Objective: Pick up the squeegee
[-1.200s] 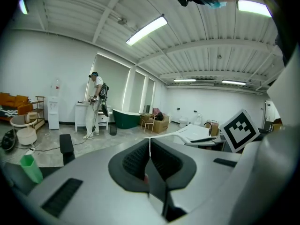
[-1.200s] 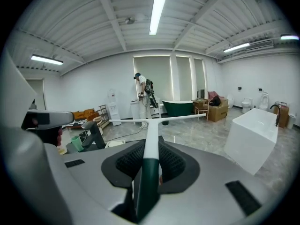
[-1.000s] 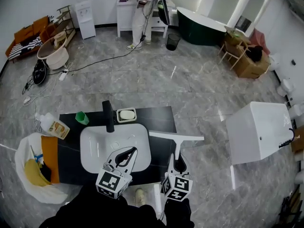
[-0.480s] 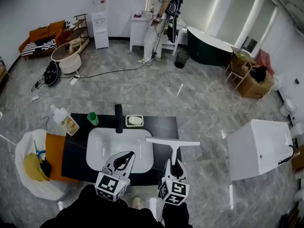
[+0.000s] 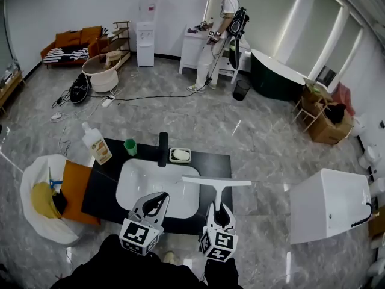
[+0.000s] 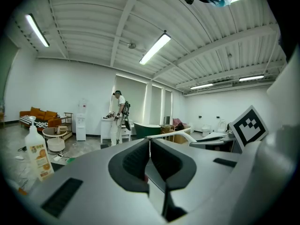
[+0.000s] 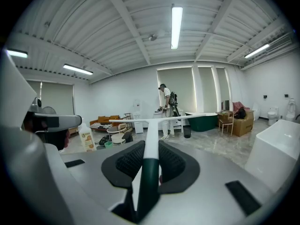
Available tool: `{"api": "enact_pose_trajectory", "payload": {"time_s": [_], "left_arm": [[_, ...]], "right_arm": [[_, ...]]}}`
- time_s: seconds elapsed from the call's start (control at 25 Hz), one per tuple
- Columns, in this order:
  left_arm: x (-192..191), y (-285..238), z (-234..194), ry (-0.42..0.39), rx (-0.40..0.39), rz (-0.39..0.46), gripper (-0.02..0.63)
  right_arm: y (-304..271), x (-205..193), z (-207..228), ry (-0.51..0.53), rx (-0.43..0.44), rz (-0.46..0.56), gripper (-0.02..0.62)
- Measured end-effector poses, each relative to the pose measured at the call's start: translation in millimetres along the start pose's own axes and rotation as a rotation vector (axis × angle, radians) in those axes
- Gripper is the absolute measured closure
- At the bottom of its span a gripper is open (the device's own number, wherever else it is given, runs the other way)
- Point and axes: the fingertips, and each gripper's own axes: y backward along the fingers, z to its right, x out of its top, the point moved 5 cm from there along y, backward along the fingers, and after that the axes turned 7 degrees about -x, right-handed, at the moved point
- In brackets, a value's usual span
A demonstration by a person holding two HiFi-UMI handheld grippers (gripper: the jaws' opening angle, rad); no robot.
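The squeegee [image 5: 216, 184] is a white T-shaped tool with a dark green grip. It is lifted off the counter, its blade crosswise above the right part of the dark counter [image 5: 207, 161]. My right gripper [image 5: 219, 211] is shut on its handle; in the right gripper view the squeegee [image 7: 149, 146] runs straight out between the jaws, blade across the far end. My left gripper [image 5: 157, 200] hovers over the near edge of the white basin [image 5: 157, 188], its jaws closed together with nothing between them. In the left gripper view the left gripper [image 6: 149, 146] points level into the room.
On the counter stand a black tap [image 5: 162, 149], a soap dish [image 5: 180, 155], a green cup [image 5: 130, 147] and a soap bottle [image 5: 95, 143]. An orange cloth [image 5: 74, 188] and white bucket [image 5: 37, 200] sit left; a white box [image 5: 329, 205] right. A person [image 5: 221, 38] stands far back.
Both grippers have risen and tipped toward level, carrying the squeegee higher off the counter. The head view has tilted up, showing more of the room beyond.
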Motion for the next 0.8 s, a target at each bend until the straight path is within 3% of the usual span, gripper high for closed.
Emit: {"api": "enact_pose_trajectory", "payload": {"time_s": [0.8], "left_arm": [[-5, 90, 20, 0.002, 0.17, 0.066, 0.578]], "right_arm": [[48, -6, -49, 0.072, 0.17, 0.042, 0.489]]}}
